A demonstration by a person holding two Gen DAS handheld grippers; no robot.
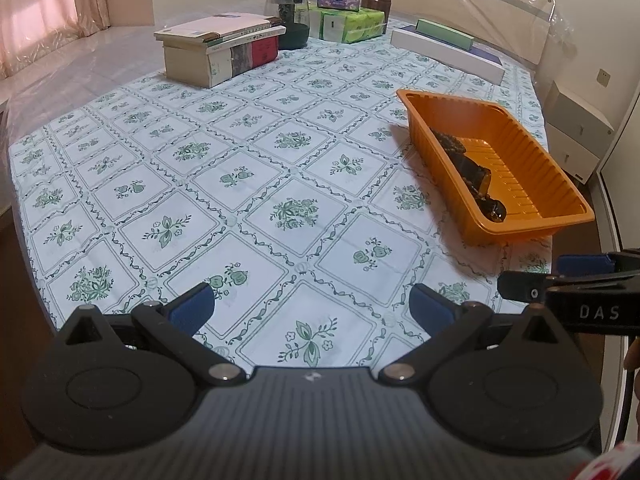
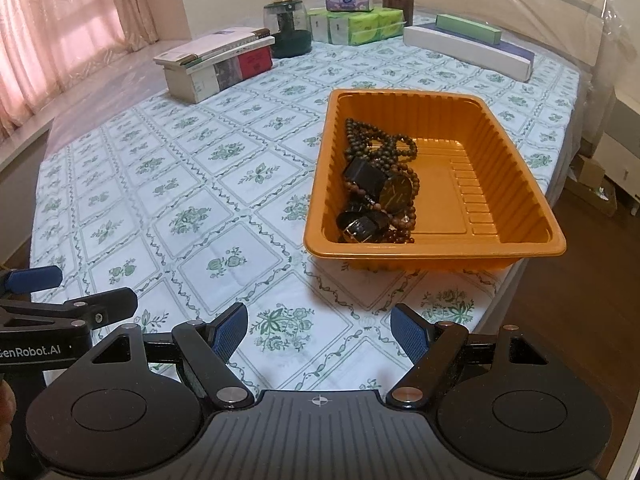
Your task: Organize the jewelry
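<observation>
An orange plastic tray stands on the patterned cloth, ahead and slightly right in the right wrist view; in the left wrist view the tray sits at the right. Inside lie dark bead strings and black watches, heaped along its left side; the same jewelry heap shows in the left wrist view. My right gripper hovers open over the cloth, short of the tray, nothing between its blue pads. My left gripper is open too, empty, left of the tray. Each gripper's tip shows in the other's view.
At the far end stand stacked books, a dark glass jar, tissue packs, a brown canister and long flat boxes. The table's right edge runs just past the tray, with a floor below.
</observation>
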